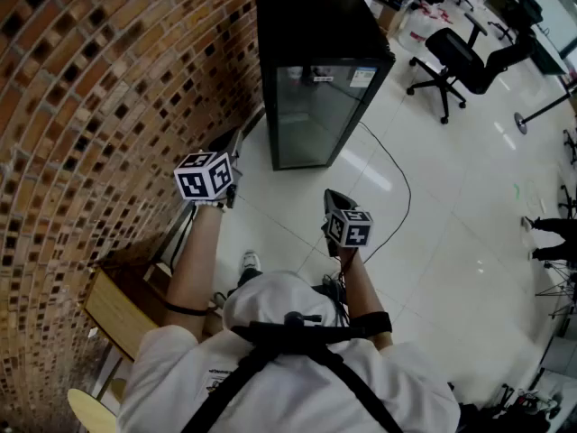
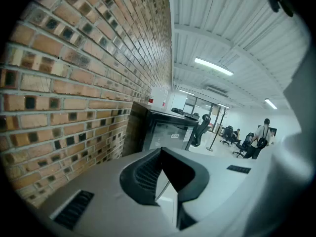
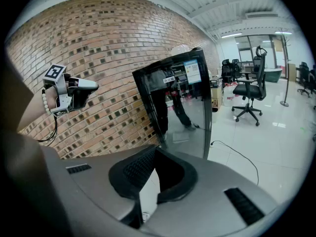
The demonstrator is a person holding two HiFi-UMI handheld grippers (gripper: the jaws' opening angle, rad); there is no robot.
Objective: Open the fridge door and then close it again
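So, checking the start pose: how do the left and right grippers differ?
The left gripper is beside the brick wall; the right gripper is over the tiled floor. The left gripper is held farther forward than the right gripper. Both have jaws shut, empty, short of the fridge.

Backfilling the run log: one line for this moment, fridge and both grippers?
fridge door: closed | left gripper: jaws shut, empty | right gripper: jaws shut, empty | contact: none

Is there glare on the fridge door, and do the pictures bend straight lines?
Head view: the brick wall bows strongly, the fridge door has a pale sheen, the floor shines. Right gripper view: the door shows dark reflections, corners black. Left gripper view: the ceiling lamp is bright.
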